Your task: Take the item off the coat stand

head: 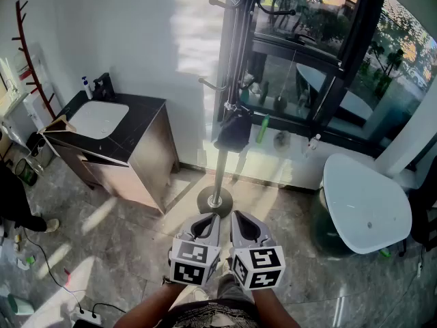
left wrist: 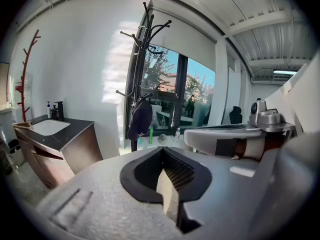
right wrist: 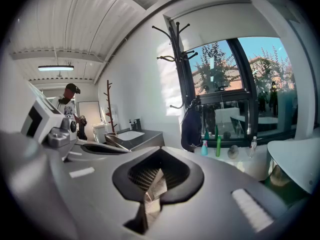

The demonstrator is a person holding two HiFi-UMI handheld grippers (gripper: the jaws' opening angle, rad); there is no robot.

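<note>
Hanging on one coat stand (head: 220, 173), one bag (head: 234, 132); left claw (head: 209, 219), right claw (head: 238, 217) both closed.

The person holds both tools low in front of the body, side by side and close together, jaws pointing forward and away. In the head view the left tool (head: 207, 223) and right tool (head: 244, 224) sit nearly parallel, with their square-marker cubes facing up towards the camera. The bare left forearm (head: 147, 313) and right forearm (head: 281, 316) come in from the bottom edge. In the left gripper view the left tool (left wrist: 162, 153) has its jaws closed tip to tip, with nothing between them. In the right gripper view the right tool (right wrist: 159, 152) is likewise closed and empty.
</note>
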